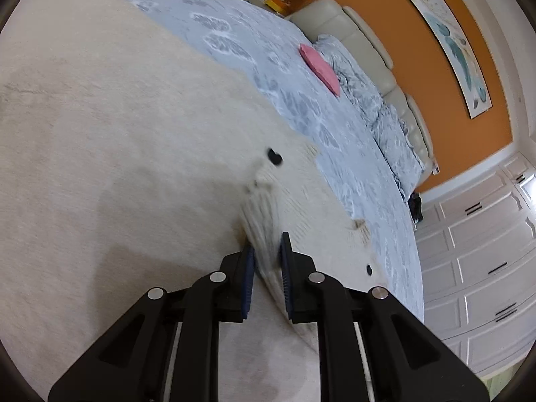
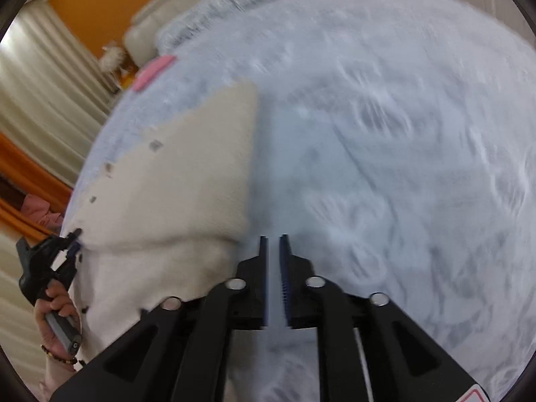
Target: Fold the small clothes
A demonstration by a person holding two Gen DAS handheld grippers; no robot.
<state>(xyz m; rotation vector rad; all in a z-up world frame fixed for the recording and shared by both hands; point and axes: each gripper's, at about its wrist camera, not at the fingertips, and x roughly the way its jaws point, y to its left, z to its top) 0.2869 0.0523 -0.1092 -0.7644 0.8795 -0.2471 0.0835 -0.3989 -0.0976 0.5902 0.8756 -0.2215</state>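
A cream fleece garment lies spread on the blue-grey bedspread. My left gripper is shut on its bunched ribbed edge, close to a black button. In the right wrist view the same garment lies to the left, folded over itself. A hand holds the left gripper at its left edge. My right gripper hovers over bare bedspread just right of the garment. Its jaws stand a narrow gap apart with nothing between them.
A pink folded item lies near the pillows and the cream headboard. White wardrobe doors stand beyond the bed's right edge. Curtains hang on the left in the right wrist view.
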